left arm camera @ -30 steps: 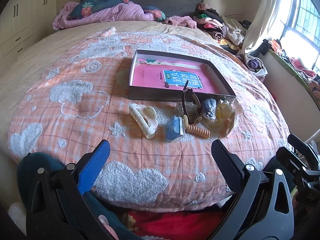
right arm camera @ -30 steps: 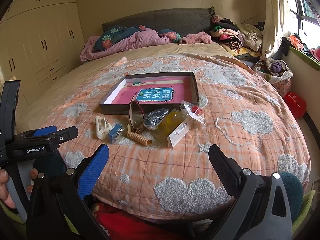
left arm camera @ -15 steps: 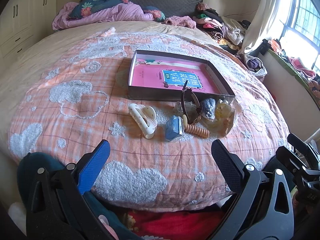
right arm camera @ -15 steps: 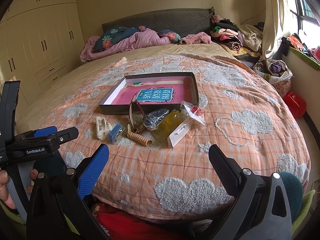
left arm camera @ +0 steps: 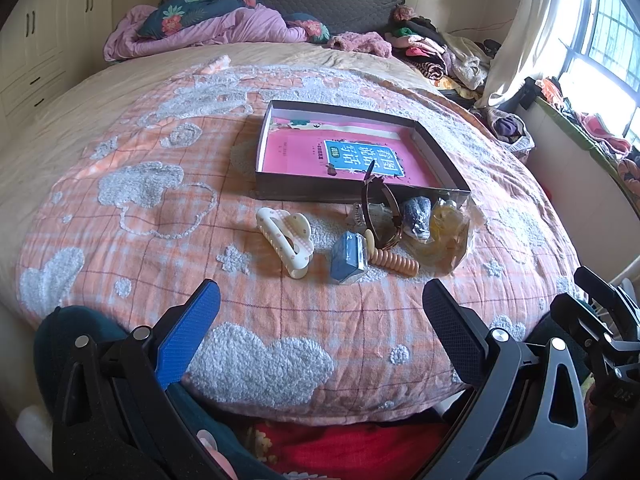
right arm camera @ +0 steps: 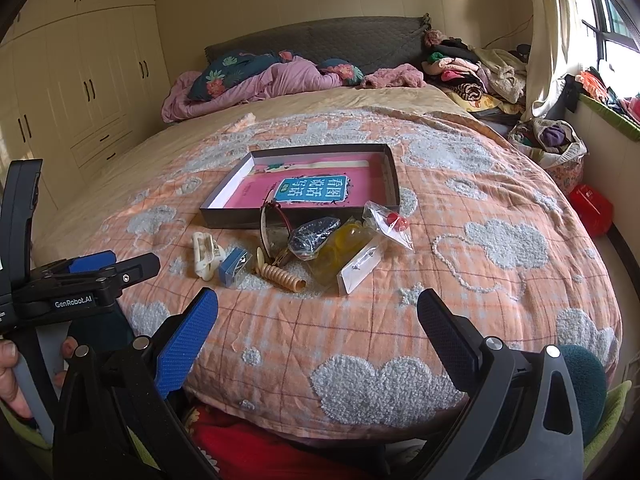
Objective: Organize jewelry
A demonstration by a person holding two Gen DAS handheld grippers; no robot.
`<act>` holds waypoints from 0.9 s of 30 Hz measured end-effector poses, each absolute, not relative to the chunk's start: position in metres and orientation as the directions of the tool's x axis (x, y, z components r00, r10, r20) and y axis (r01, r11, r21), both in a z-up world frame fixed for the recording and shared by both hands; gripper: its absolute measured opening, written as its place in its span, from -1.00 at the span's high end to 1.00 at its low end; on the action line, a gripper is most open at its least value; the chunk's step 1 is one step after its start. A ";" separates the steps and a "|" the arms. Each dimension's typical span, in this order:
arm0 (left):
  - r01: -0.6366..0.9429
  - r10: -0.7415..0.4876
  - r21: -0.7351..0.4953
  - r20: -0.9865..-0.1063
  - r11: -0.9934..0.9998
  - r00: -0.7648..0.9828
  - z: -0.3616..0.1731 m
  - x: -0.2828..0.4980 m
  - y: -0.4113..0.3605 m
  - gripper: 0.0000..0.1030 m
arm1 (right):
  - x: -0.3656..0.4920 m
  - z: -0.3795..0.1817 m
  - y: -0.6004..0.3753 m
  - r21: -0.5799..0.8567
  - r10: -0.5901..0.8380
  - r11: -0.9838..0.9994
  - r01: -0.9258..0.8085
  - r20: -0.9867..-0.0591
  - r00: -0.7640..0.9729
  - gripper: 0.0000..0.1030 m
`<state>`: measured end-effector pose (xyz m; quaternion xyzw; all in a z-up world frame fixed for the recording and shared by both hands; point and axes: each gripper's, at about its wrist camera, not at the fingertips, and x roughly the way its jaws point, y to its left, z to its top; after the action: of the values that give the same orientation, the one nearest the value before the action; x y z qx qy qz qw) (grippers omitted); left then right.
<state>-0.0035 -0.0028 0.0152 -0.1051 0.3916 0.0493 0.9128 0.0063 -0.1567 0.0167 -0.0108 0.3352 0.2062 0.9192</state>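
A shallow dark box with a pink book inside lies on the bed. In front of it sit a cream hair claw, a small blue box, a beige spiral hair tie, sunglasses and several small plastic bags. My left gripper is open and empty, short of the bed's near edge. My right gripper is open and empty too, at the same edge, with the left gripper at its left.
An orange plaid quilt covers the bed. Pillows and a purple duvet lie at the headboard. Clothes pile at the far right by the window. Wardrobes line the left wall. A red item sits right of the bed.
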 end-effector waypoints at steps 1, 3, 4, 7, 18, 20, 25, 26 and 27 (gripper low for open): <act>-0.173 0.008 -0.155 -0.725 0.973 0.689 0.013 -0.003 -0.003 -0.84 | 0.006 0.016 -0.157 0.120 0.371 0.915 -0.385 -0.621 0.690 -0.92; -0.173 0.007 -0.155 -0.724 0.973 0.690 0.015 -0.004 -0.003 -0.84 | 0.006 0.016 -0.156 0.123 0.375 0.914 -0.387 -0.623 0.687 -0.92; -0.173 0.008 -0.153 -0.724 0.973 0.690 0.016 -0.004 -0.003 -0.84 | 0.007 0.016 -0.155 0.121 0.375 0.913 -0.389 -0.624 0.686 -0.92; -0.173 0.009 -0.153 -0.725 0.973 0.689 0.013 -0.003 -0.003 -0.84 | 0.011 0.015 -0.153 0.115 0.377 0.910 -0.398 -0.630 0.679 -0.92; -0.258 0.056 -0.140 -0.776 0.956 0.629 0.004 0.021 0.034 -0.84 | 0.051 0.015 -0.155 0.136 0.387 0.907 -0.399 -0.646 0.658 -0.92; -0.277 0.064 -0.139 -0.787 0.951 0.613 -0.005 0.029 0.039 -0.84 | 0.060 0.015 -0.157 0.139 0.383 0.909 -0.392 -0.647 0.659 -0.92; -0.288 0.049 -0.153 -0.807 0.945 0.588 -0.021 0.047 0.046 -0.84 | 0.085 0.014 -0.165 0.147 0.364 0.921 -0.360 -0.652 0.665 -0.92; -0.295 0.052 -0.148 -0.817 0.944 0.575 -0.026 0.052 0.046 -0.84 | 0.091 0.012 -0.168 0.147 0.355 0.925 -0.350 -0.659 0.663 -0.92; -0.297 0.050 -0.147 -0.823 0.944 0.566 -0.029 0.056 0.046 -0.84 | 0.099 0.008 -0.171 0.149 0.347 0.929 -0.338 -0.668 0.659 -0.92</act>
<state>0.0558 0.0460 -0.0291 -0.1356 0.4552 0.0993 0.8744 0.0986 -0.1708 0.0082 0.0060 0.3678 0.1882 0.9106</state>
